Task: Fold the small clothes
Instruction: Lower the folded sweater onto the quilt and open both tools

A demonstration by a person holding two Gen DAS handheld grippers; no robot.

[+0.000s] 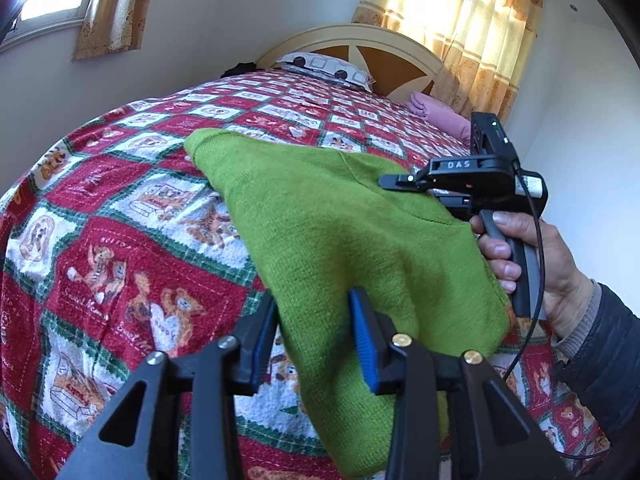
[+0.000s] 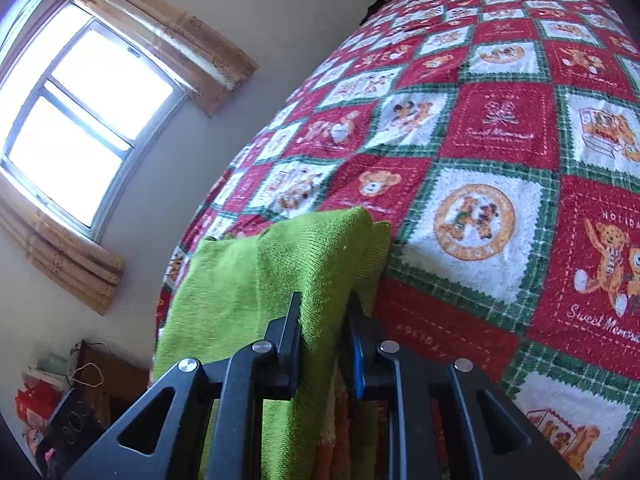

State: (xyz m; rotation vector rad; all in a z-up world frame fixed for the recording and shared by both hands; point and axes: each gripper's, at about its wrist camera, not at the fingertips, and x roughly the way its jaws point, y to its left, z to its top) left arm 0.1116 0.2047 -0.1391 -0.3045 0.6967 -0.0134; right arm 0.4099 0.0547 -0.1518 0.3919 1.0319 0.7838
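Note:
A small green knitted garment is held up over the red and white patchwork bedspread. My left gripper is shut on its near edge, with cloth bunched between the blue pads. My right gripper is shut on another edge of the green garment, which drapes down over its left finger. The right gripper also shows in the left wrist view, held by a hand at the garment's far right side. The cloth hangs stretched between the two grippers.
The bed has a cream headboard and a patterned pillow. A folded pink cloth lies near the pillow end. A window and clutter on the floor lie to the left of the bed.

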